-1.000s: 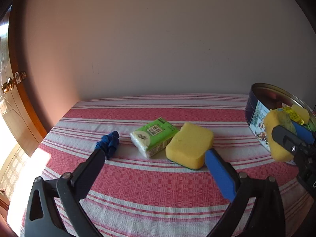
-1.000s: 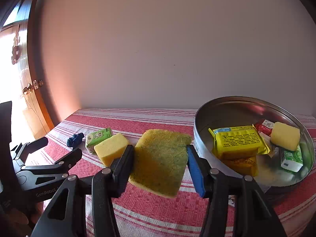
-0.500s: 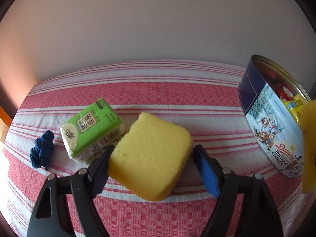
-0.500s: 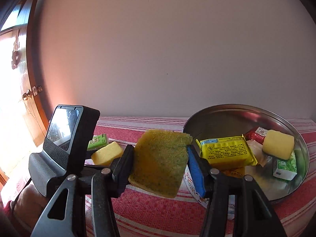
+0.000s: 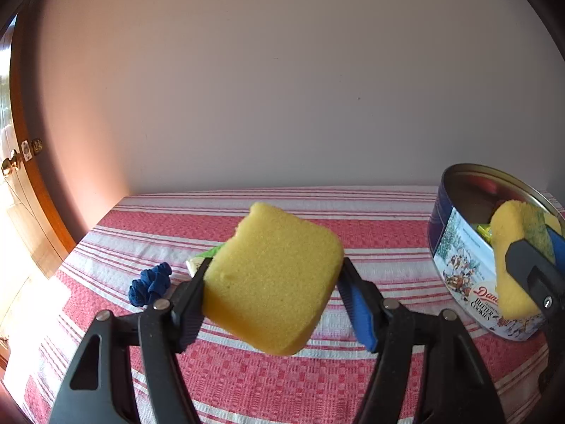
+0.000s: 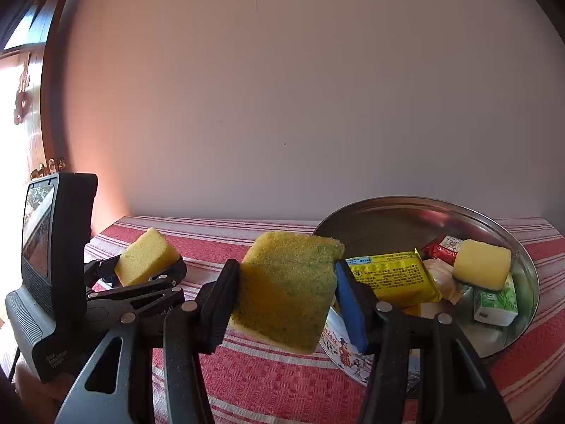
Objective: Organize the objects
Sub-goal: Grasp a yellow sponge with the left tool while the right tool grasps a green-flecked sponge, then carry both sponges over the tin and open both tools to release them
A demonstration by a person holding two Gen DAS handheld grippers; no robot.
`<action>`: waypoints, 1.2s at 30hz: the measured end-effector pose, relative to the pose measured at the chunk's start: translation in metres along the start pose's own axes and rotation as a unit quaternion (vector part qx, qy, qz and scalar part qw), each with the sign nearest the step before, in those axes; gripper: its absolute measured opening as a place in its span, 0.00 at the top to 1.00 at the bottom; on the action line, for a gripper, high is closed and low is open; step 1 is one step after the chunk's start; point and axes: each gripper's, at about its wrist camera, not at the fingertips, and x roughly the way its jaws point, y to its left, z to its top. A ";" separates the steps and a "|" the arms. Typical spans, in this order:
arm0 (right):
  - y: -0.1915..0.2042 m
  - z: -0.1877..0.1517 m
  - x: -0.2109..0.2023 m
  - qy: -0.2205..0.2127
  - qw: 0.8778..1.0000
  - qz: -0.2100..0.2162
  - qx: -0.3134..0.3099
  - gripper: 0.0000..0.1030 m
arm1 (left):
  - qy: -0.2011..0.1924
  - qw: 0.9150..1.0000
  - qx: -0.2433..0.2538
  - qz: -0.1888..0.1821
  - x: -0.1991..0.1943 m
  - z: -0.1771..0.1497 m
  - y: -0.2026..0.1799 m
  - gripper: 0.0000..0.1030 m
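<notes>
Yellow sponge (image 5: 272, 279) is held clear of the striped cloth (image 5: 247, 381) in the left gripper (image 5: 273, 296); its jaws, just closed, are half-open on its sides. Foam judged light, soft; edge grip apparently dents it. Right gripper (image 6: 286, 289) is clamped on the scouring sponge (image 6: 289, 282) beside the cookie tin (image 6: 526, 282).

A wide stretch of the striped tablecloth (image 5: 370, 222) lies bare between the held yellow sponge (image 5: 272, 279) and the cookie tin (image 5: 459, 265). On the cloth's left, a blue scrunchie (image 5: 150, 282) and a green tissue pack (image 5: 203, 259) sit close together. The tin's open top is crowded: a yellow packet (image 6: 392, 277), a sponge block (image 6: 482, 263) and a small carton (image 6: 496, 304) fill its right and middle.
</notes>
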 end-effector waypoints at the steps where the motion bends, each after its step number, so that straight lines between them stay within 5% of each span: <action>1: -0.001 0.000 -0.001 -0.002 1.000 -0.001 0.001 0.45 | -0.008 1.000 0.000 0.003 -0.006 -0.001 -0.002 0.34; 20: -0.037 0.000 -0.028 -0.027 0.999 -0.029 0.015 0.45 | -0.027 0.999 -0.009 0.014 -0.053 -0.023 -0.029 0.33; 36: -0.122 0.011 -0.033 -0.060 0.990 -0.120 -0.030 0.45 | -0.054 0.998 -0.002 -0.043 -0.068 0.007 -0.104 0.33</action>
